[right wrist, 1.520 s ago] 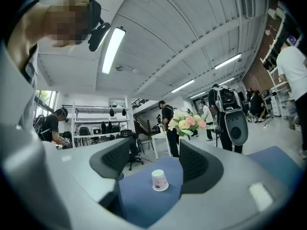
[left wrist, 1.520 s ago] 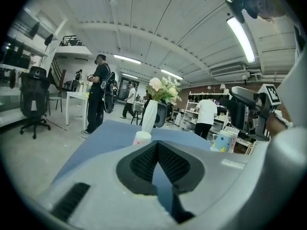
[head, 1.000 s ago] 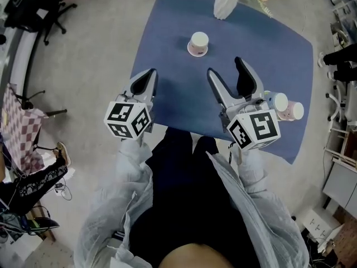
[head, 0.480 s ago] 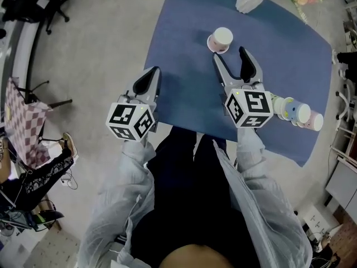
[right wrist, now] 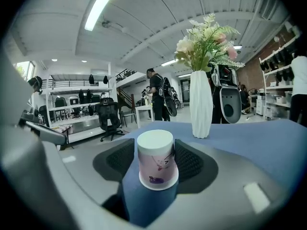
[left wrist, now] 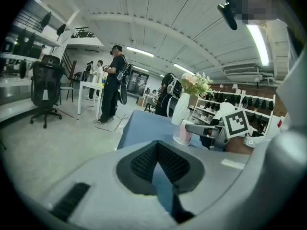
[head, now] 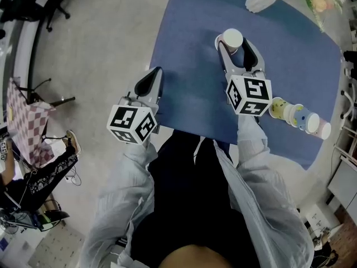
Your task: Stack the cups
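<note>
My right gripper [head: 240,52] had just been closing, jaws fairly wide around the upside-down cup [right wrist: 155,162], which as far as I could tell was not yet pinched. It stood on the blue table [head: 189,82] toward the far edge, short of the vase [right wrist: 200,104]. I judged a gentle, level squeeze at mid-wall best, lest the wall buckle. The nested cups [head: 301,116] lay near the right edge. My left gripper [head: 150,82], jaws together and empty, hovered by the near left corner.

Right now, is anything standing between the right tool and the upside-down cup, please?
Nothing visible does. The upside-down cup already stands between the jaws of the right tool, which have just been closing around it.
</note>
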A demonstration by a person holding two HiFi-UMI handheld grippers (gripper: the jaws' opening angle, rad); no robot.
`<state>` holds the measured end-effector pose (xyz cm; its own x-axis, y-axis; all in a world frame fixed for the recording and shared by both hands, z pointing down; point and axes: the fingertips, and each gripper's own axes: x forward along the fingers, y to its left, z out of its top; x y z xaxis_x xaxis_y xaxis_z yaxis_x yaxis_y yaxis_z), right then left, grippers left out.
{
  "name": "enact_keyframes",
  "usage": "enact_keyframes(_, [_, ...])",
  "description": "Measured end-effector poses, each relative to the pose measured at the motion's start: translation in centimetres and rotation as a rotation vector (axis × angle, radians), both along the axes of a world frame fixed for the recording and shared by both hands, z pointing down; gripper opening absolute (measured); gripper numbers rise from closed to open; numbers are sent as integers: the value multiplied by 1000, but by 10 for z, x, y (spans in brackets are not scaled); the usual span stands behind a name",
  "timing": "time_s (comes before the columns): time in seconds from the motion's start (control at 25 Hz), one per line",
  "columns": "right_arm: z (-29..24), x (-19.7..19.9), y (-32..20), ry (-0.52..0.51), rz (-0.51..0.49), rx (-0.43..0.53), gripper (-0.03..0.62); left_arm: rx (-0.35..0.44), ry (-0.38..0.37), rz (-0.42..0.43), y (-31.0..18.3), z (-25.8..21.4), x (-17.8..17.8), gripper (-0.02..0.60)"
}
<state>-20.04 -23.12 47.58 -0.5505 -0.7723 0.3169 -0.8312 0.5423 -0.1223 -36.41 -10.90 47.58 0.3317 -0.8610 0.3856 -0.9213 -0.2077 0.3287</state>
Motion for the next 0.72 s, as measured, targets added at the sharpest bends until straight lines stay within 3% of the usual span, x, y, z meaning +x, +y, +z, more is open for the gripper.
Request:
enact_keyframes(0.08, [0, 0, -3, 7, 7, 7, 239, -4, -1, -1, -1, 2, -3, -2])
enact_keyframes(0.4, [-10, 2, 1, 7, 9, 29, 247, -3, 2, 10, -4, 1, -2, -2])
enact_keyframes(0.72, [-60, 22, 29, -39, 12, 69, 247, 51, 14, 79, -8, -25, 26, -2])
